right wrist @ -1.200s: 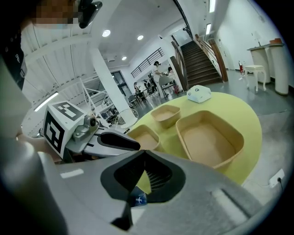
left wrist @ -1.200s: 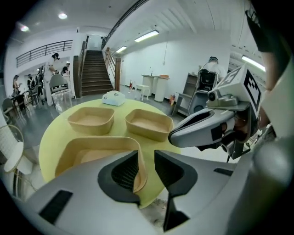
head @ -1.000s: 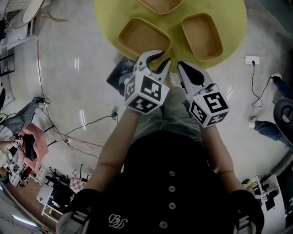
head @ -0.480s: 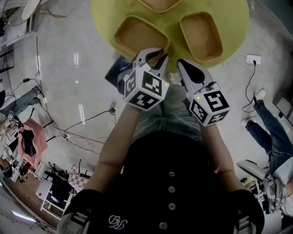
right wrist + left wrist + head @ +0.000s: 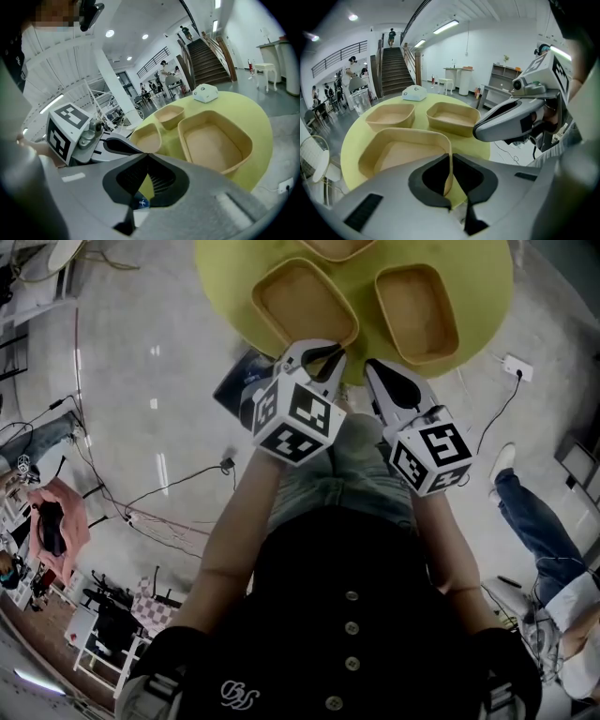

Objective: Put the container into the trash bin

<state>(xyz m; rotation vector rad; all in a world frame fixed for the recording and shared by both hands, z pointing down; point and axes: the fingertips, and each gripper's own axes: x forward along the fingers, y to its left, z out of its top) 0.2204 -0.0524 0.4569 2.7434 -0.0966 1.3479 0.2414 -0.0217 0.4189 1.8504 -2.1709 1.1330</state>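
While the container (image 5: 401,152) is sitting at the near edge of the yellow table (image 5: 350,145), the left gripper (image 5: 449,180) is pinching its near wall. The jaws have just been closing, and the thin tan rim is standing upright between the pads, which are pressing on it from both sides. The tub is looking like moulded fibre or thin plastic (empty, so far as the views show), so it is probably going to feel light and a little springy. The wall may be flexing under the pinch, and a one-sided hold on the rim is likely to leave the tub hanging tilted. A hold near a corner, where the shape is stiffest, is looking safest. Two other containers (image 5: 452,117) of the same kind are lying farther back, apart from it, with a small pale box (image 5: 414,93) beyond them. The right gripper (image 5: 146,157) is hovering just beside the left, its jaws pressed together on nothing. The trash bin is not showing plainly. A dark thing on the floor (image 5: 242,381) is lying beside the table, but I cannot tell what it is.
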